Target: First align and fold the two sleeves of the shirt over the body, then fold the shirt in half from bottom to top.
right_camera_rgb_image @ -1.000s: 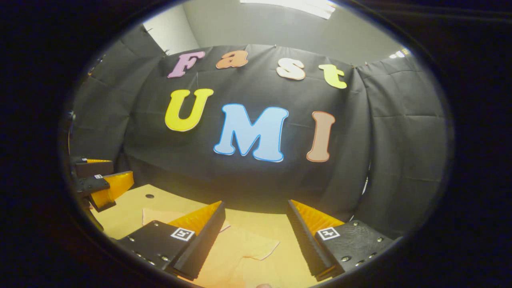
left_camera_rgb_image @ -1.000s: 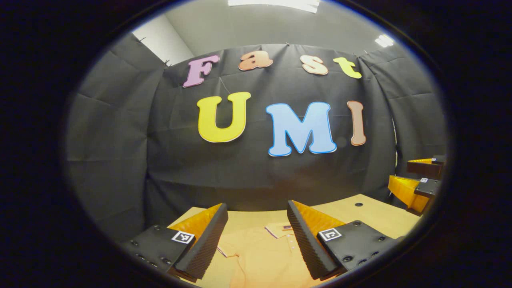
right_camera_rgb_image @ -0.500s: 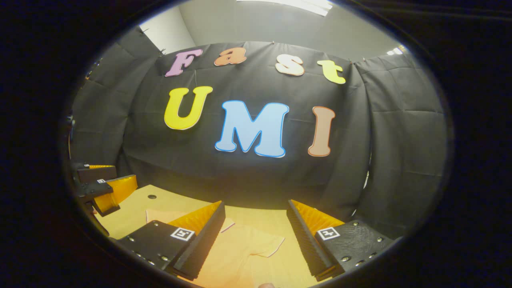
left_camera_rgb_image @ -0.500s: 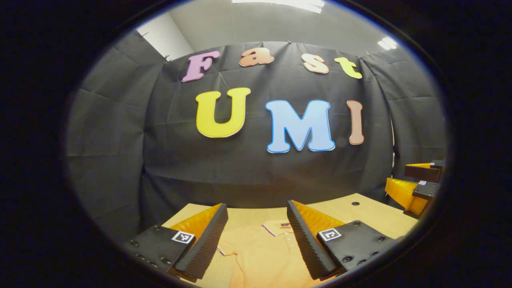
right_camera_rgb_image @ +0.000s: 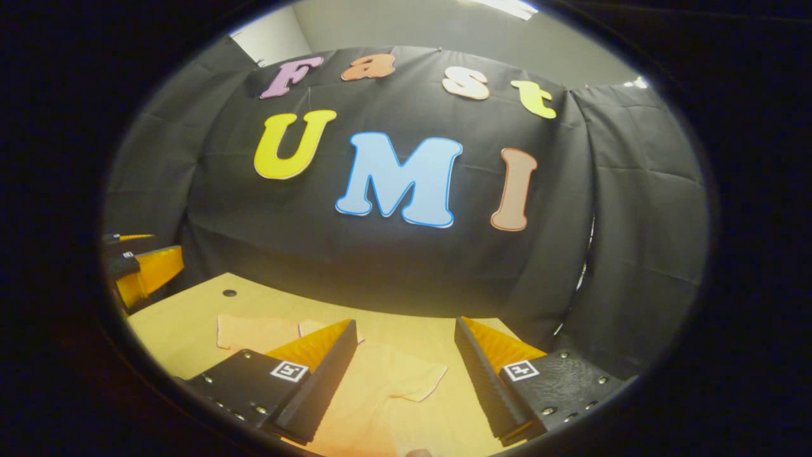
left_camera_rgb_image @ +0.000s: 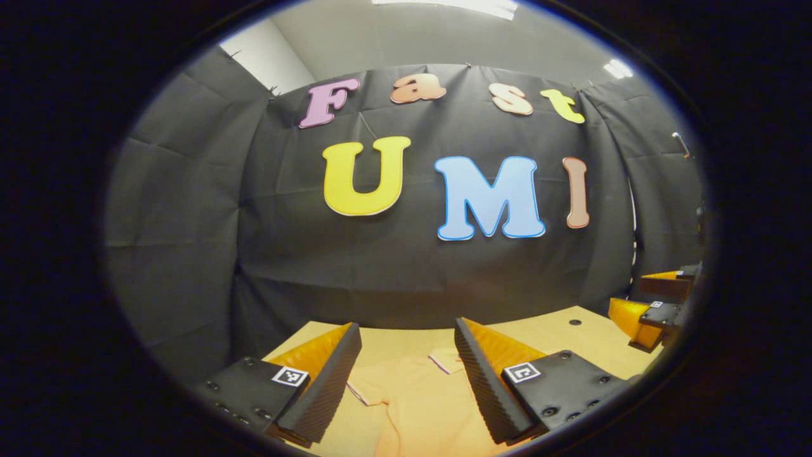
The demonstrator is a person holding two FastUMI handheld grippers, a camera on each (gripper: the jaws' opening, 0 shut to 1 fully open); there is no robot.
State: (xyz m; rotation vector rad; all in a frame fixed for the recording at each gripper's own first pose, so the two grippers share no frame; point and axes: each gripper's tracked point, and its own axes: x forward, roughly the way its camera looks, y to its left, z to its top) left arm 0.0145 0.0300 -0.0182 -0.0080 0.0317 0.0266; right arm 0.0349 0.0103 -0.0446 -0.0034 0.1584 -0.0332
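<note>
An orange short-sleeved shirt (left_camera_rgb_image: 419,406) lies flat on the light wooden table (left_camera_rgb_image: 545,330). In the left gripper view its collar (left_camera_rgb_image: 446,362) and one sleeve edge (left_camera_rgb_image: 361,393) show between the fingers of my left gripper (left_camera_rgb_image: 406,381), which hangs open above the cloth. In the right gripper view the shirt (right_camera_rgb_image: 374,400) spreads a sleeve (right_camera_rgb_image: 415,381) between the fingers of my right gripper (right_camera_rgb_image: 403,374), open and holding nothing. The other sleeve (right_camera_rgb_image: 254,331) lies farther left. Each view catches the other gripper at its edge: the right gripper (left_camera_rgb_image: 653,308) and the left gripper (right_camera_rgb_image: 136,270).
The black cloth wall (left_camera_rgb_image: 406,266) closes the booth right behind the table's far edge. A small round hole (right_camera_rgb_image: 229,293) sits in the tabletop near the far left corner in the right gripper view, and the same hole (left_camera_rgb_image: 575,322) shows in the left gripper view.
Both grippers have shifted a little over the shirt. The right gripper view has tilted down, so more of the table and the far sleeve shows. Both stay open.
</note>
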